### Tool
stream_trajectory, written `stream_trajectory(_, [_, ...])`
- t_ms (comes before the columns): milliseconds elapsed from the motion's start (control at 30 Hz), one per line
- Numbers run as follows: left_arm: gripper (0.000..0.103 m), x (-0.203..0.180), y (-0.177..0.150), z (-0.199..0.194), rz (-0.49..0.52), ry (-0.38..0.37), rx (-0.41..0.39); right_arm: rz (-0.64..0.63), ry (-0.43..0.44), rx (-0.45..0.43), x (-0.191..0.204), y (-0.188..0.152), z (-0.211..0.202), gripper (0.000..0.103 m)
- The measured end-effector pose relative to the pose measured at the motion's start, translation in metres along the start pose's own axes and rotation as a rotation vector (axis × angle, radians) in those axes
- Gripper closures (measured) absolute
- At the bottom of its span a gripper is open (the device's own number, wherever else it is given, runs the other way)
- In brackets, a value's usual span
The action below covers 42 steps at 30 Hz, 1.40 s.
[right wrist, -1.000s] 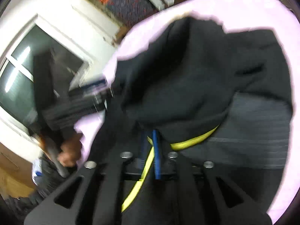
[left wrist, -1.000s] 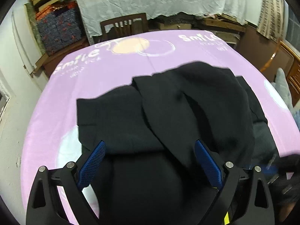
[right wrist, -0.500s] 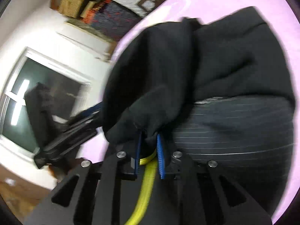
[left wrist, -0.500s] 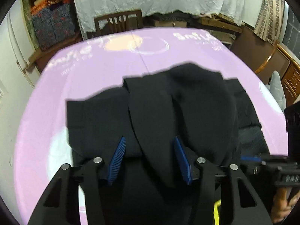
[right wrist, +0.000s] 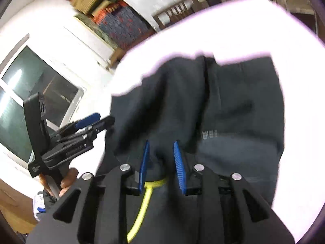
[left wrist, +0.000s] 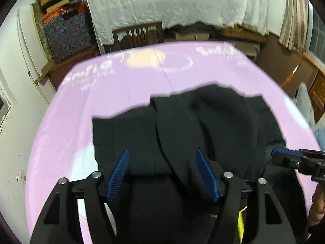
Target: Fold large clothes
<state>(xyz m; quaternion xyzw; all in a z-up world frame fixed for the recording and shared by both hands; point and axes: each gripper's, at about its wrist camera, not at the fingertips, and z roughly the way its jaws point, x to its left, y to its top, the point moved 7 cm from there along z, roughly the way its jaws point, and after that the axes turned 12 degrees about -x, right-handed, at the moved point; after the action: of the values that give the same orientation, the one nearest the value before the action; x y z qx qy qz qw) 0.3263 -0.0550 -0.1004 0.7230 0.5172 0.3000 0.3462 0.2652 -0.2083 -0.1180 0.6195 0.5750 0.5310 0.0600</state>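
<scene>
Black garment [left wrist: 203, 126] lies part-folded on desk [left wrist: 121, 93], pink cloth over it. My left tongs [left wrist: 163, 173] released, jaws wide, hanging over near hem, gripping nothing. My right tongs [right wrist: 161, 164] parted too, fabric bunched between pads, not pinched. Judge: fold just laid, both let go to regrip.

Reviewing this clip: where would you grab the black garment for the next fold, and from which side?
Probably the near hem of the black garment, approached from the person's side. That edge lies right at the open left gripper and open right gripper, while the far edge sits flat on the pink tablecloth.
</scene>
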Motion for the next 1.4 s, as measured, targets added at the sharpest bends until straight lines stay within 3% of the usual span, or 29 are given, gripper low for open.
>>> stream_trajectory(100, [0.031, -0.009, 0.014, 0.001, 0.016, 0.008, -0.023, -0.063, -0.004, -0.054, 0.016, 0.024, 0.009, 0.09])
stream_trajectory(200, [0.031, -0.022, 0.011, 0.012, 0.048, 0.018, -0.011, -0.116, -0.047, -0.07, 0.02, 0.031, 0.029, 0.092])
stream_trajectory(400, [0.03, -0.029, -0.026, 0.052, 0.127, 0.058, 0.082, -0.078, -0.11, 0.044, -0.037, -0.009, 0.054, 0.092])
stream_trajectory(500, [0.016, -0.023, -0.042, 0.065, 0.119, 0.068, 0.09, -0.038, -0.057, 0.064, -0.052, -0.019, 0.059, 0.092])
stream_trajectory(700, [0.003, -0.009, -0.044, 0.071, 0.078, 0.086, 0.065, -0.004, -0.001, 0.062, -0.059, -0.022, 0.056, 0.093])
stream_trajectory(900, [0.003, -0.005, -0.042, 0.062, 0.058, 0.082, 0.064, -0.04, -0.022, 0.029, -0.051, -0.021, 0.039, 0.093])
stream_trajectory(1100, [0.003, -0.004, -0.035, 0.029, 0.026, 0.076, 0.009, -0.11, 0.055, -0.015, -0.016, -0.024, 0.015, 0.089])
stream_trajectory(1400, [0.003, -0.024, -0.058, 0.032, 0.059, 0.014, 0.073, -0.1, 0.039, 0.088, -0.017, -0.048, 0.03, 0.089])
